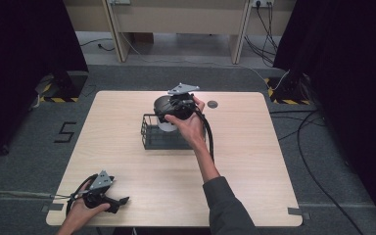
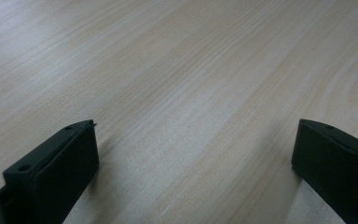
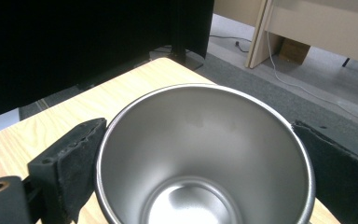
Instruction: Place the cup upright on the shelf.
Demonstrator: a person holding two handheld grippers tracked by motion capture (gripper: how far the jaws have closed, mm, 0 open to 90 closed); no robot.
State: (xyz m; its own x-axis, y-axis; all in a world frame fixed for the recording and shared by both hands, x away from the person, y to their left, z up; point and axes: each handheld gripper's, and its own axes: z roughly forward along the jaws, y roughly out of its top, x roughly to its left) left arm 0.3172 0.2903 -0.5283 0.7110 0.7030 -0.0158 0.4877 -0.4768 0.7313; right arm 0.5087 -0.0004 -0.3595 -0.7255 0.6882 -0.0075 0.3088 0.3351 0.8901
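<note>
High view: right tool (image 1: 169, 111) pinches a steel cup (image 3: 205, 154) over the wooden table (image 1: 254, 161); left tool (image 1: 122, 200) rests spread.

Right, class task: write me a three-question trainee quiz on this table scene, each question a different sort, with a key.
1. True or false: the left gripper holds a cup.
2. Multiple choice: the metal cup sits between the jaws of the right gripper above which thing? A) the black wire basket B) a cardboard box C) a plate
3. Fill in: the left gripper rests near the table's front ____ corner in the high view.

Key
1. False: its jaws are apart over bare wood.
2. A.
3. Left.
</note>
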